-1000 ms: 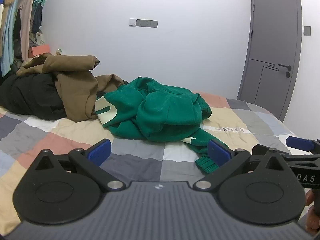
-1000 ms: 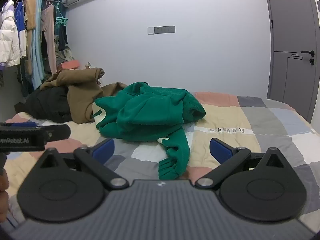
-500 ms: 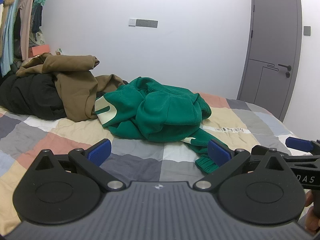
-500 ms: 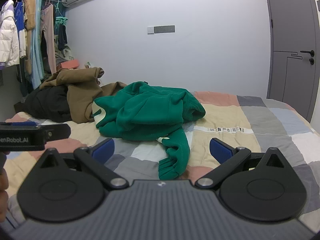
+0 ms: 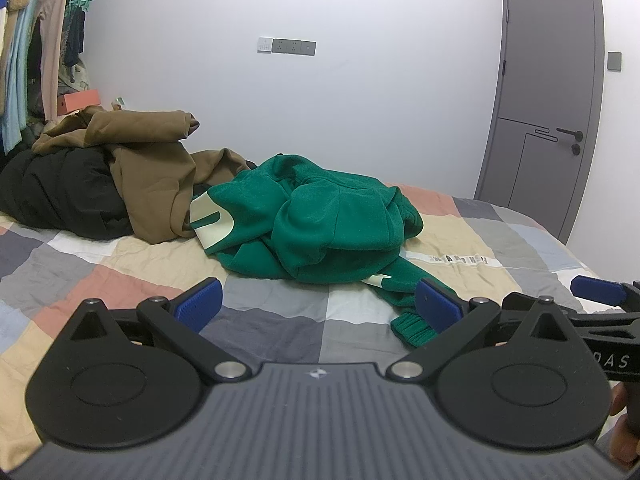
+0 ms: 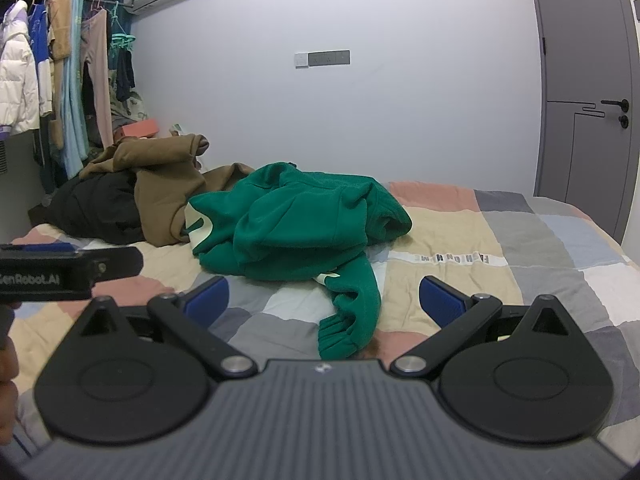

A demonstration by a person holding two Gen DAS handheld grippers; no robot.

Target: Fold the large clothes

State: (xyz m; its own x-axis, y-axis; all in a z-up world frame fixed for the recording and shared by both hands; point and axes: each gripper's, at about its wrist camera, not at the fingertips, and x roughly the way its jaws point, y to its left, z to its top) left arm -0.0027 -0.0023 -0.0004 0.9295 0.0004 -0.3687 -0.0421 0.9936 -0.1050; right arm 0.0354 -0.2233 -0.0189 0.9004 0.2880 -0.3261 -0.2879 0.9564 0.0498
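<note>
A crumpled green sweatshirt (image 5: 312,224) with white markings lies in a heap on the patchwork bed; it also shows in the right wrist view (image 6: 300,224). One sleeve with a ribbed cuff (image 6: 340,340) trails toward me. My left gripper (image 5: 318,306) is open and empty, low over the bed in front of the heap. My right gripper (image 6: 324,298) is open and empty, with the sleeve cuff lying between its blue pads and a little beyond them. Neither gripper touches the cloth.
A brown garment (image 5: 148,168) and a black garment (image 5: 60,196) are piled at the bed's back left. Clothes hang on a rack (image 6: 60,80) at the left wall. A grey door (image 5: 556,112) stands at the right. The patchwork quilt (image 6: 520,248) spreads to the right.
Both grippers have shifted only slightly; the view has barely changed. The clothes have not moved.
</note>
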